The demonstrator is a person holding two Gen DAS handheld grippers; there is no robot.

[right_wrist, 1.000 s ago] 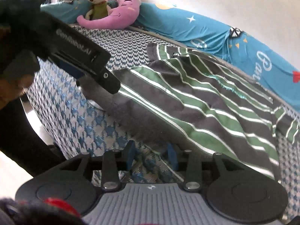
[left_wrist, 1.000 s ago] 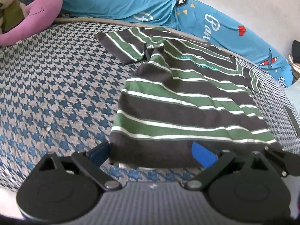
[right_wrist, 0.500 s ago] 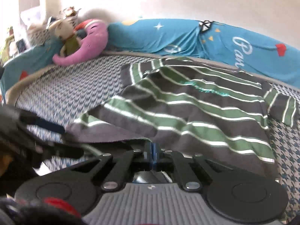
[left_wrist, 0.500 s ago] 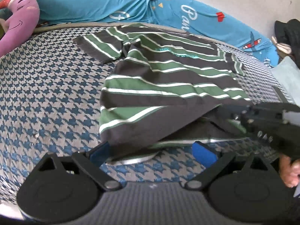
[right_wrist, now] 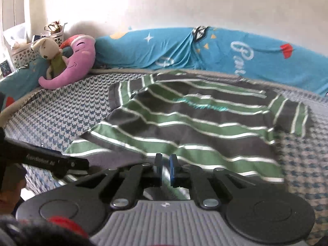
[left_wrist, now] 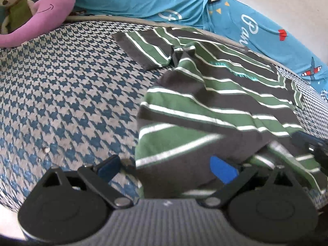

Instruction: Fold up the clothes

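A striped shirt point(left_wrist: 215, 106), grey and green with thin white lines, lies on a bed point(left_wrist: 61, 94) covered in blue and grey houndstooth cloth, filling the centre and right of both views. In the left wrist view the left gripper point(left_wrist: 167, 166) sits at the lower centre of the frame with its blue-padded fingers point(left_wrist: 222, 169) spread wide apart, and the near hem of the shirt is bunched and raised between them; the cloth overlaps the space between the two pads, but neither pad is seen pressing on it. This view alone shows the shirt's near edge lifted off the bed in a fold, with a sleeve point(left_wrist: 147, 47) lying flat toward the upper middle. At its right edge a dark piece of the other tool shows, blurred. In the right wrist view the right gripper point(right_wrist: 166, 170) sits at the lower centre with its fingers point(right_wrist: 173, 169) drawn nearly together, only a thin gap between them, and the shirt's hem runs down to them; whether cloth is pinched in that gap I cannot tell, since the hem is blurred there. Only this view shows the whole spread of the shirt, both sleeves out to left and right, and the left gripper's black arm at the lower left of the frame. A purple plush toy point(right_wrist: 75, 65) lies at the upper left, and a blue printed quilt point(right_wrist: 205, 47) runs along the wall behind the shirt.
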